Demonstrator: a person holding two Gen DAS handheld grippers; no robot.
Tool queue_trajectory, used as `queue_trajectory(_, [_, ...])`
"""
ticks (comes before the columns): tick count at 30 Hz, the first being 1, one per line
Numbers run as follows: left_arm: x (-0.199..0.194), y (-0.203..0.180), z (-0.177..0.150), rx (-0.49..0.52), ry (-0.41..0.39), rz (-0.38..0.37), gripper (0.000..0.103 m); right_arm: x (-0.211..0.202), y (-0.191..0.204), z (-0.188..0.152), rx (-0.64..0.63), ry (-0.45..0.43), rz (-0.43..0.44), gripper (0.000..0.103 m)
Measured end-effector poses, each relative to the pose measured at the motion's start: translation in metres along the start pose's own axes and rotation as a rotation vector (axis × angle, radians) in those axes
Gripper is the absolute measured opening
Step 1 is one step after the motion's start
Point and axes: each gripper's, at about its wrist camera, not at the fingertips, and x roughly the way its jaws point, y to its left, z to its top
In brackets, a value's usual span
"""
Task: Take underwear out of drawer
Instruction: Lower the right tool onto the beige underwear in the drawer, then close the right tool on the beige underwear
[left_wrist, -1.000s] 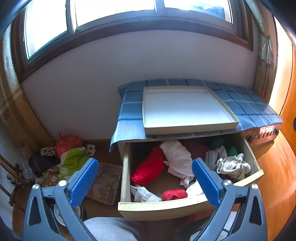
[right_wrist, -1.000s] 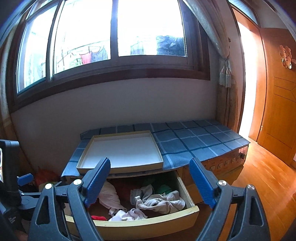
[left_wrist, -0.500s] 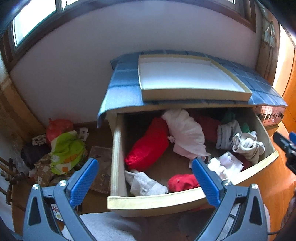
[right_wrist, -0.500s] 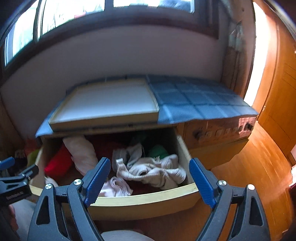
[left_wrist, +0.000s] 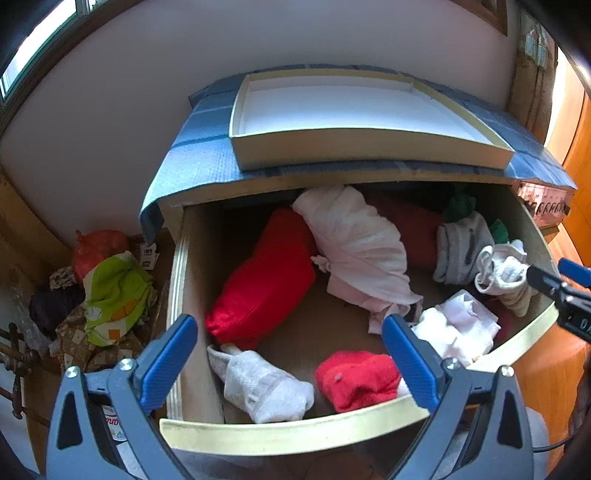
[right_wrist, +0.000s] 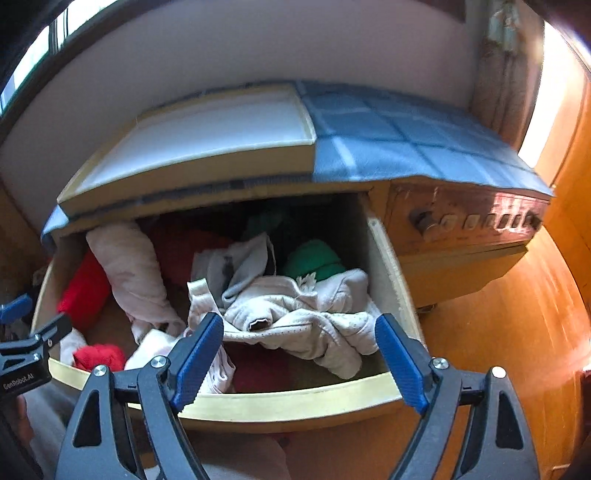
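The open wooden drawer (left_wrist: 288, 435) (right_wrist: 295, 402) holds loose underwear: a folded red garment (left_wrist: 266, 277), a pale pink one (left_wrist: 358, 247), a small red piece (left_wrist: 354, 376), a white mesh piece (left_wrist: 266, 387) and a crumpled white garment (right_wrist: 295, 314) beside a green one (right_wrist: 314, 258). My left gripper (left_wrist: 286, 325) hovers open above the drawer's front left, near the small red piece. My right gripper (right_wrist: 298, 321) hangs over the crumpled white garment at the right end. Its jaws are closing slightly, still wide, and the pads touch nothing.
A shallow cream tray (left_wrist: 351, 147) lies on a blue checked cloth (left_wrist: 195, 162) on top of the chest. Bags and cloth (left_wrist: 110, 291) are piled on the floor to the left. A person's grey-clad knee (left_wrist: 221, 465) is just under the drawer front. Orange wooden floor (right_wrist: 498, 332) lies on the right.
Both grippers have come down toward the drawer and tipped downward. The window has slid out of view and the drawer's contents fill more of each view.
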Motion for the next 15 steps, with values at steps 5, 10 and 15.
queue_trajectory(5, [0.006, 0.006, 0.005, -0.005, 0.014, 0.016, 0.101, 0.034, 0.012, 0.004, -0.107, 0.110, -0.011, 0.086])
queue_trajectory(10, [0.013, 0.007, 0.018, -0.035, 0.019, 0.027, 0.101, 0.066, 0.012, 0.006, -0.121, 0.246, -0.009, 0.086])
queue_trajectory(15, [0.017, 0.002, 0.030, -0.056, 0.015, 0.017, 0.101, 0.075, 0.011, 0.008, -0.103, 0.275, 0.042, 0.047])
